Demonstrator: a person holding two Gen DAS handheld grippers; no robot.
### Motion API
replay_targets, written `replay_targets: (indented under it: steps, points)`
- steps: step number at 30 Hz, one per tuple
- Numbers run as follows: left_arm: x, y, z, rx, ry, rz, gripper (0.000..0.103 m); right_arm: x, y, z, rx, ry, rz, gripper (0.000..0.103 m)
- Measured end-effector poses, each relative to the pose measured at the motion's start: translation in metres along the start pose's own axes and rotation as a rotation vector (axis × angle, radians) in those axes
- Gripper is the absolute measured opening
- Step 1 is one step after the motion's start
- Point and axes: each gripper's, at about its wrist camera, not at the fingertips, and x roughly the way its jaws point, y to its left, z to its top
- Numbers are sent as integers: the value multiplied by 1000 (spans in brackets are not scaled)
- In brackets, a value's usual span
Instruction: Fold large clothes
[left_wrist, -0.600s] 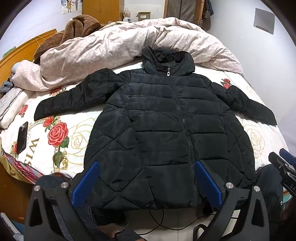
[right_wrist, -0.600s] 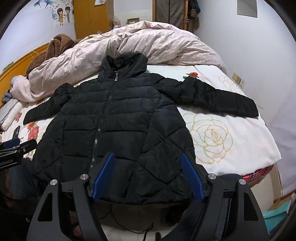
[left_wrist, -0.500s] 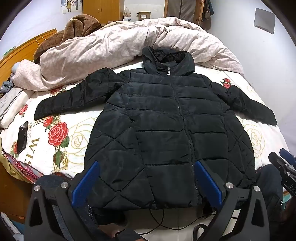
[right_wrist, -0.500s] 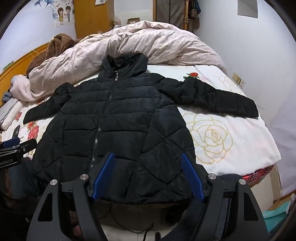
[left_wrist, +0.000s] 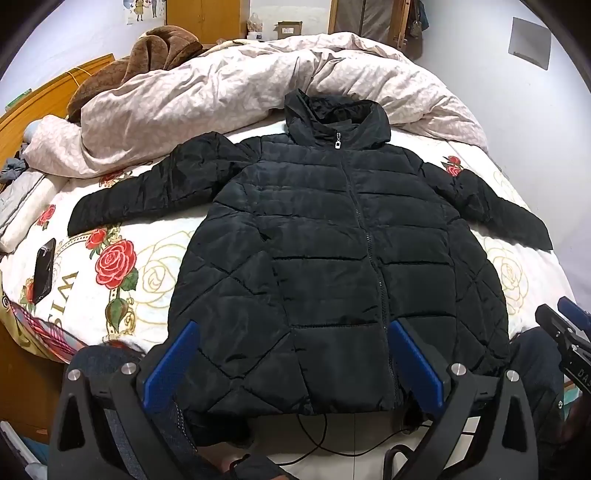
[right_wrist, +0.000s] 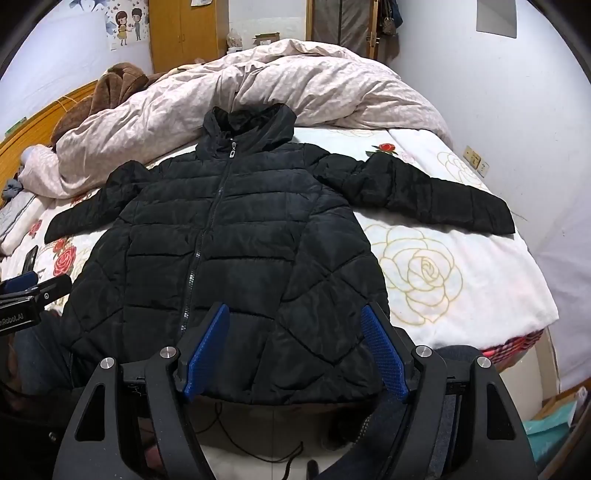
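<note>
Left gripper (left_wrist: 291, 362) spread, empty, over hem left of zip; jacket (left_wrist: 332, 266) flat on bed (left_wrist: 155, 273), long axis running away, hood far, sleeves out sideways; right gripper (right_wrist: 295, 349) spread, empty, nearer right sleeve (right_wrist: 436, 192).

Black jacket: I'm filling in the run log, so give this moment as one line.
stage: before first fold | black jacket: flat on bed, zipped, sleeves spread | left gripper: open, empty | right gripper: open, empty
</note>
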Motion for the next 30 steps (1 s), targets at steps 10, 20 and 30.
replay_targets:
  steps: [10, 20, 30]
  points:
    - [0, 0, 0, 1, -1, -1, 103, 2, 0, -2, -1, 5, -1, 74]
    - [0, 1, 0, -1, 1, -2, 103, 4, 0, -3, -2, 11, -2, 74]
    - [0, 0, 0, -1, 1, -2, 103, 4, 0, -2, -3, 13, -4, 74]
